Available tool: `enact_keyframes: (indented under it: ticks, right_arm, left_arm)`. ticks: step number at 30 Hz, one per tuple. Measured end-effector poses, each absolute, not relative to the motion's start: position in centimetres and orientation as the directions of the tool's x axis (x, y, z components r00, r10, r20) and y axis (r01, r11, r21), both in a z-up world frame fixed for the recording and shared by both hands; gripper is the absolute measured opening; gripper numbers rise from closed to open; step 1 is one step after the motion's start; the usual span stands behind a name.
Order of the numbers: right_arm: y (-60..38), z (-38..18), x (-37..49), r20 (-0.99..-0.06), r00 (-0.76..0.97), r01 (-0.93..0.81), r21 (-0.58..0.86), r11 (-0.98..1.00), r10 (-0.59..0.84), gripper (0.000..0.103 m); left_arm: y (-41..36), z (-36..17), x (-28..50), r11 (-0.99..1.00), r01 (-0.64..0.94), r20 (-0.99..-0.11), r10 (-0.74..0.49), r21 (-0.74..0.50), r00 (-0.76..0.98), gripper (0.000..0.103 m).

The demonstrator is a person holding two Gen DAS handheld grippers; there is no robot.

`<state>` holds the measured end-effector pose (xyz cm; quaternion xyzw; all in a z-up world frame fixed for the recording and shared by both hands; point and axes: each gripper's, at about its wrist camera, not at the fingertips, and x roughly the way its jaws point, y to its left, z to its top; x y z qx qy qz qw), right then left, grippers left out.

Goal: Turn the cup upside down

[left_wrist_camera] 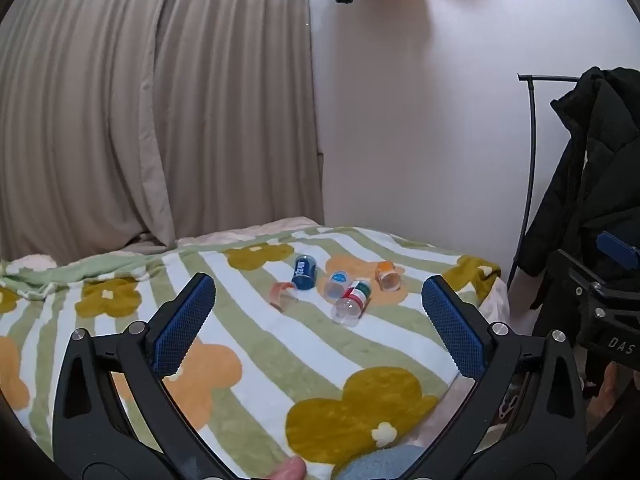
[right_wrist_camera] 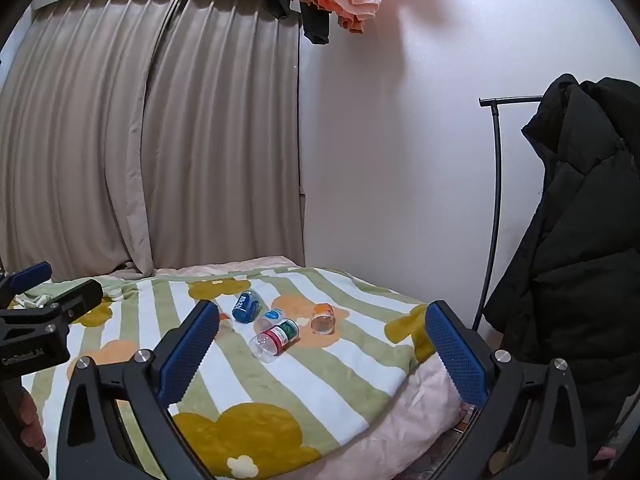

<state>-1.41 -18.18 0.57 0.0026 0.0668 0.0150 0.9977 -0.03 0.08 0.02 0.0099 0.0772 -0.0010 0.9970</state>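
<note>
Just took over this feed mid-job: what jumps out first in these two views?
A cluster of small clear cups lying on their sides mid-blanket, the dark blue one at the back. They rest on a striped, flower-patterned blanket. Both the left gripper and right gripper are open, short of the cups.

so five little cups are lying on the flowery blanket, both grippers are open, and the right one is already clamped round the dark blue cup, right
Not quite. The right gripper is open but holds nothing: the right wrist view shows the dark blue cup lying free on the flowery blanket, well ahead of the fingers. The rest stands: five small cups lie on the blanket, and the left gripper is open too.
</note>
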Motion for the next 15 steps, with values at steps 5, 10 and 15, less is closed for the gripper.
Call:
enact_keyframes:
  ticks: [5,10,15]
  right_arm:
    - [-17.5,0.5,-1.4,-0.147,0.989,-0.032,0.006,0.999,0.032,0.103]
    - [-18.9,0.6,-1.2,-0.157,0.987,-0.029,0.024,0.999,0.033,0.103]
    - [-18.6,-0.1,-1.0,-0.167,0.986,-0.015,0.009,1.0,0.016,0.103]
  left_arm:
    - [-0.7,0.4,-0.5,0.999,0.014,-0.149,-0.008,0.044,0.989,0.103]
    - [0.0,1.0,-0.6,1.0,0.017,-0.147,-0.015,0.012,0.989,0.103]
    - [-0.5,0.9,0.0,1.0,0.018,-0.151,-0.015,0.017,0.988,0.103]
